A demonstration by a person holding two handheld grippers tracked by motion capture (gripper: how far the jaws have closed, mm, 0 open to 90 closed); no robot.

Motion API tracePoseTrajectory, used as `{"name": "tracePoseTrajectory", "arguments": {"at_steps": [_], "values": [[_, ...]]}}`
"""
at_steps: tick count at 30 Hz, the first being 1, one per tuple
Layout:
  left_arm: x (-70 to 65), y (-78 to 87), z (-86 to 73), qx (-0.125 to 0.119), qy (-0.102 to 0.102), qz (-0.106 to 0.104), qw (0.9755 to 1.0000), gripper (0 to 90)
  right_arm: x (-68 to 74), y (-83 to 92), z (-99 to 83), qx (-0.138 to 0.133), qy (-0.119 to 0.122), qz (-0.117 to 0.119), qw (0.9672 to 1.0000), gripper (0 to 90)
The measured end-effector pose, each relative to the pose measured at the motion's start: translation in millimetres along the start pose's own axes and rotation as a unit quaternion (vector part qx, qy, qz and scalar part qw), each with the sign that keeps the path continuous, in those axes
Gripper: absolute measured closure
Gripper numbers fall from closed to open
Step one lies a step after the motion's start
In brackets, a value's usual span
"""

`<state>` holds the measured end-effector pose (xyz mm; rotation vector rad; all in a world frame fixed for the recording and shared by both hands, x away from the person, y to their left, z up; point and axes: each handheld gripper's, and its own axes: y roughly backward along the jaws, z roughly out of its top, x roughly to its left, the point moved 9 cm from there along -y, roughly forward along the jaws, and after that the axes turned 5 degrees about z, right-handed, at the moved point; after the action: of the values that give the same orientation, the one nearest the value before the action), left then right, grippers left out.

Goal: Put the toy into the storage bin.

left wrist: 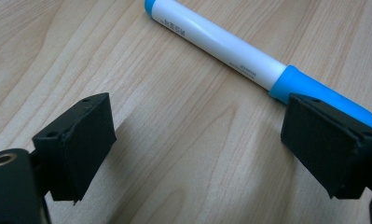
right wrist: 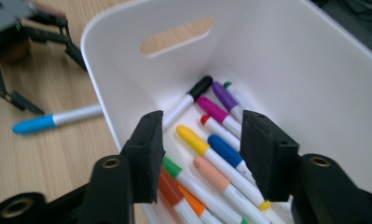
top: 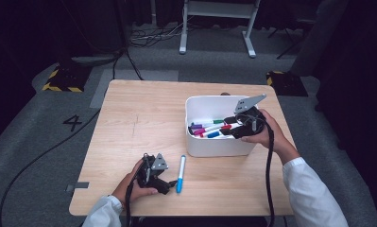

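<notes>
a light wooden desk is carrying everything. a white plastic bin with a slotted handle is sitting on the desk's right half, holding a heap of coloured markers. the right claw is hanging over the bin's inside above those markers, its jaws standing apart with nothing between them. the left claw is resting low at the desk's near edge, jaws spread wide and gripping nothing. a white marker with a blue cap is lying flat on the desk just beside the left claw, left of the bin.

Probably a lab; floor cables, hazard tape.
</notes>
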<state>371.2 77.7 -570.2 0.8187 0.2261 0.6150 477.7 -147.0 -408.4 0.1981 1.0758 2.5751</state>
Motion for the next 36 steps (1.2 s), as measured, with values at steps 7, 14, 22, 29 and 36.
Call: {"name": "tracePoseTrajectory", "arguments": {"at_steps": [7,14,22,29,36], "values": [[3.5,5.4,-6.1,0.002,-0.003,-0.002,1.0,10.0,19.3,19.2,14.7,-0.076,0.007,-0.035,0.9965,42.8],[15.0,15.2,-18.0,0.0,0.003,0.001,1.0,10.0,46.8,31.2,11.3,-0.108,0.014,-0.042,0.9932,33.4],[18.6,19.5,-22.9,0.001,-0.004,-0.002,1.0,10.1,97.2,30.8,-2.3,-0.135,0.015,0.001,0.9908,30.9],[24.2,25.5,-30.2,0.001,0.003,0.001,1.0,10.0,120.6,-7.6,-29.5,-0.11,0.007,0.022,0.9937,30.9],[29.8,28.3,-33.6,0.0,0.005,0.005,1.0,10.1,135.4,-63.6,-47.9,-0.078,0.001,0.043,0.996,29.7]]}}
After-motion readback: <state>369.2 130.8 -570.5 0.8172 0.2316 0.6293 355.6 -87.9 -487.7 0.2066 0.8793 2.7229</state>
